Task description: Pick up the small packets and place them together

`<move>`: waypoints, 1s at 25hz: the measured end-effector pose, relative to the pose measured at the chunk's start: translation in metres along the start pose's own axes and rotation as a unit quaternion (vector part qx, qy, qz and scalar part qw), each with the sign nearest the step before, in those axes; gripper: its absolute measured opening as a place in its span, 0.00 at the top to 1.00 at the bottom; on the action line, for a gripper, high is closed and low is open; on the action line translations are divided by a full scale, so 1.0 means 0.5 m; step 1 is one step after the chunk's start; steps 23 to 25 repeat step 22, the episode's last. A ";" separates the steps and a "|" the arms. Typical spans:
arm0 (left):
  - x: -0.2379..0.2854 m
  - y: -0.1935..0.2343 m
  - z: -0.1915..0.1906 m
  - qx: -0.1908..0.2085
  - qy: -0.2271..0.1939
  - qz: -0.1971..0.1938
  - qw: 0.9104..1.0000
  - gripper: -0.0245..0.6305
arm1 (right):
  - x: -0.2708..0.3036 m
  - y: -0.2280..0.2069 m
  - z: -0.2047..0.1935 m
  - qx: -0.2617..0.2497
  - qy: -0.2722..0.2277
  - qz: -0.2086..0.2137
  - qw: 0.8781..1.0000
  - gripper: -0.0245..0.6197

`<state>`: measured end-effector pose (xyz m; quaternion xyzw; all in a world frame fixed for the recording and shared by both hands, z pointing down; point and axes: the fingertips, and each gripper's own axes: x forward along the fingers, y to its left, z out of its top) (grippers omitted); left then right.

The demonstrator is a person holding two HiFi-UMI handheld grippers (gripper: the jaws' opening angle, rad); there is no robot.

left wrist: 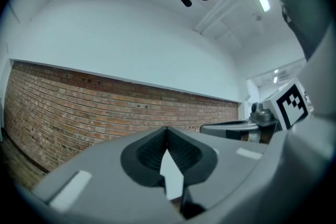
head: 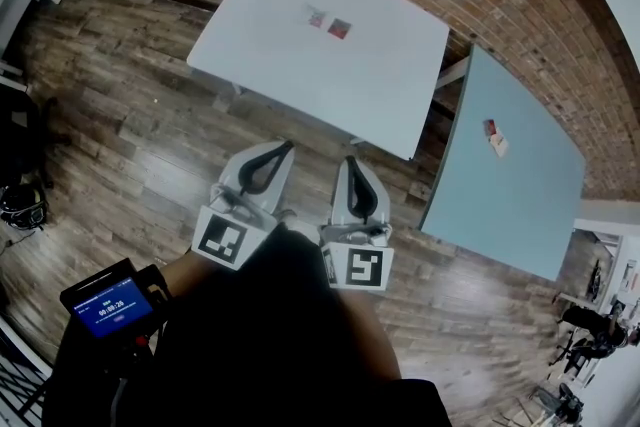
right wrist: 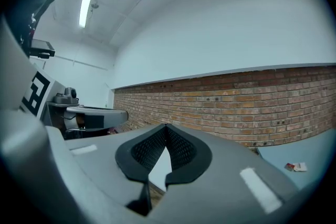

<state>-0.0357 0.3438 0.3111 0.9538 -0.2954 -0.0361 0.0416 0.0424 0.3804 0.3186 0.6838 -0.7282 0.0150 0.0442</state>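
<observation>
Red and white small packets (head: 339, 28) lie in the upper middle of the head view. There are two of them, close together on the white surface (head: 300, 75). The other two packets (head: 495, 137) lie at the right, on the blue-grey surface (head: 510, 205). One of these also shows at the lower right of the right gripper view.

They look thin, flat and very light. They are likely soft and crinkly, and may slide on the smooth tops. A gentle pinch on one edge, coming in low, seems best.

The left gripper (head: 283, 150) and the right gripper (head: 350, 162) sit in the lower middle, over the wood floor (head: 130, 115), well apart from both surfaces. The fingers of both are clenched tight, with nothing in them.

The packets on the white surface sit well in from its edges, so there is room all around them. The other two lie nearer the left edge of their surface. A gap of floor runs between the two surfaces.
</observation>
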 end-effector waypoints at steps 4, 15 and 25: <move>0.002 -0.004 0.002 -0.002 -0.002 -0.003 1.000 0.96 | -0.001 -0.002 -0.003 -0.005 0.004 -0.001 1.000 0.96; 0.021 -0.017 0.009 0.015 -0.014 0.002 1.000 0.96 | -0.004 -0.031 0.006 -0.014 -0.002 -0.006 1.000 0.96; 0.029 -0.017 0.010 0.028 -0.012 -0.003 1.000 0.96 | 0.003 -0.043 0.011 -0.022 -0.001 -0.009 1.000 0.96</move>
